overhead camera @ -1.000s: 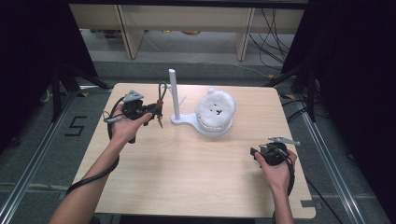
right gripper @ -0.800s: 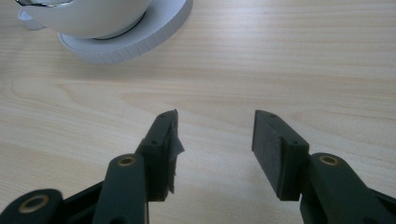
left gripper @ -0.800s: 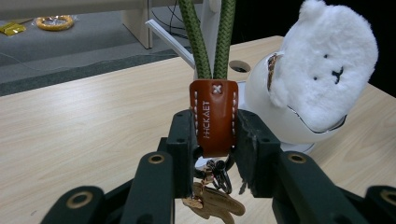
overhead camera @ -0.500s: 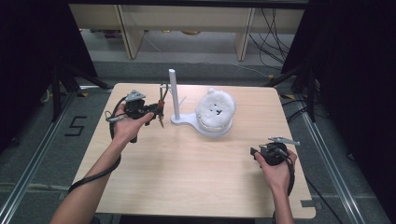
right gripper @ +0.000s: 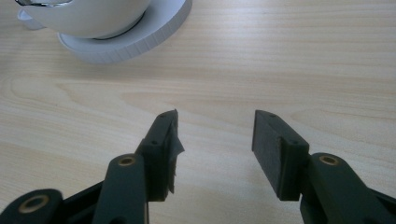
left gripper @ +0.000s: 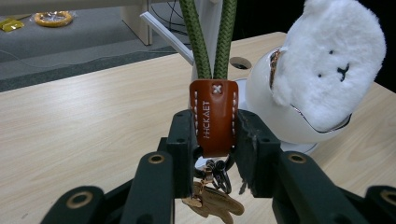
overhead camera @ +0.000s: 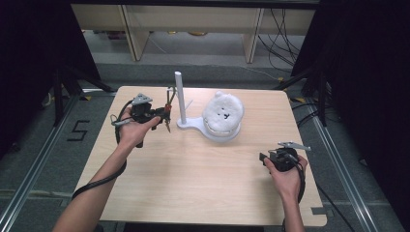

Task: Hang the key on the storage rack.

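Note:
My left gripper is shut on a brown leather key fob with a green cord loop rising above it and metal clips and a tan tag hanging below. In the high view the left gripper holds the key fob just left of a white upright post on a white stand base. A white plush bear head sits on the stand's round dish; it also appears as the bear head. My right gripper hovers open over bare table, right gripper.
The light wooden table has open room at the front and centre. The stand's round base lies ahead of the right gripper. Shelving and cables stand behind the far edge. Dark floor surrounds the table.

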The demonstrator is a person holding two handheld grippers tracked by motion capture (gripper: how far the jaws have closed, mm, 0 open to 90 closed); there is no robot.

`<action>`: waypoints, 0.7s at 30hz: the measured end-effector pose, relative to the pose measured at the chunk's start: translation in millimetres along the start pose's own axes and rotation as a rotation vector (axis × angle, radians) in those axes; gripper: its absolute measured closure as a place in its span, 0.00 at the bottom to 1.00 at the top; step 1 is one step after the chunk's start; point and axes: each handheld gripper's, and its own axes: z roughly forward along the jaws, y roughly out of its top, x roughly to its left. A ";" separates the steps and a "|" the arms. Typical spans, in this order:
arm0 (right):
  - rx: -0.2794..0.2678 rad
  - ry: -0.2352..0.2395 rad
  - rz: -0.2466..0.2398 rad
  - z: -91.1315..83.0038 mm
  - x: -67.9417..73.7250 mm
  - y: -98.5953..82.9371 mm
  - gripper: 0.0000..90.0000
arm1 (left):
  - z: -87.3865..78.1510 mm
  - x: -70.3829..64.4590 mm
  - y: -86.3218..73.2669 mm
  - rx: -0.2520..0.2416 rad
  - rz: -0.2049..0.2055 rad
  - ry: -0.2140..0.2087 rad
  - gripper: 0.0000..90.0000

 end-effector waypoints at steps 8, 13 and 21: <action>-0.010 0.008 -0.004 1.1 -0.9 -0.3 0.57 | 4.1 -0.7 -0.4 0.013 0.001 0.001 0.75; -0.010 0.010 -0.004 1.0 -1.0 -0.3 0.57 | 7.2 -1.5 -0.8 0.012 -0.002 0.002 0.75; -0.010 0.017 -0.011 0.5 -1.5 -0.5 0.57 | 11.0 -1.8 -0.7 0.018 -0.005 0.004 0.75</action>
